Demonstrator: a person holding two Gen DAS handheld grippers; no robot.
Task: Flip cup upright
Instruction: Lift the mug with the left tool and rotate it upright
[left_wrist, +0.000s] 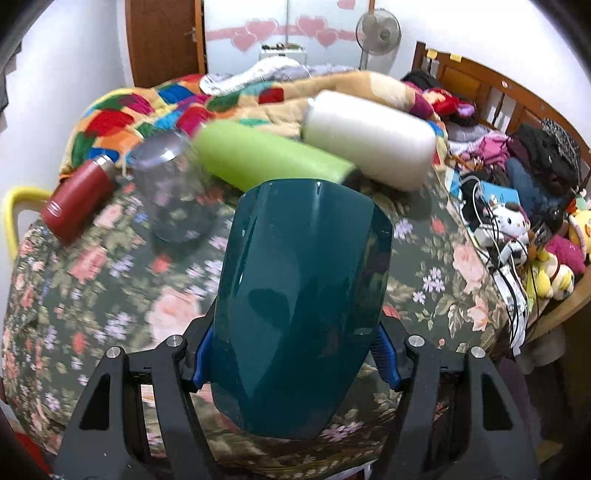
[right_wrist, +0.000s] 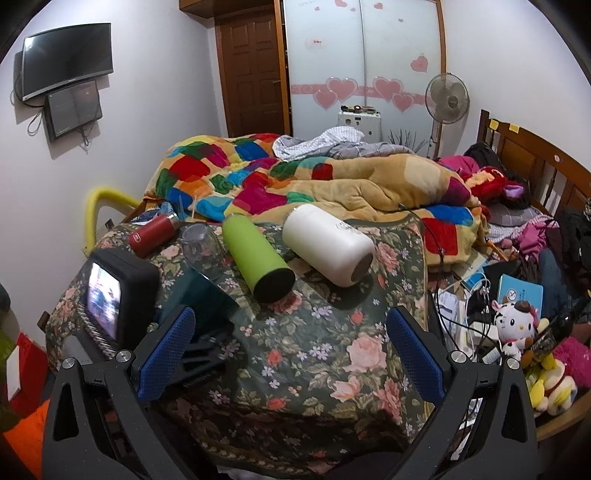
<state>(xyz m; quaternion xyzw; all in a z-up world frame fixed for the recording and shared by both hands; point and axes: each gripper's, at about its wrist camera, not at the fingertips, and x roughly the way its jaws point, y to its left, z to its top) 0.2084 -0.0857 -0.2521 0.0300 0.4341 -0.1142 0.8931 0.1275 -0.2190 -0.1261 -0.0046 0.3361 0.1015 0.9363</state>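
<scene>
My left gripper is shut on a dark teal cup; the blue pads press its two sides, and its flat closed end points away from the camera, above the floral bedspread. In the right wrist view the teal cup shows at the left, partly hidden behind the left gripper's camera body. My right gripper is open and empty over the floral bedspread.
Lying on the bedspread beyond are a red flask, a clear glass, a green bottle and a white bottle. A patchwork blanket is piled behind. Cables, plush toys and clothes crowd the right side.
</scene>
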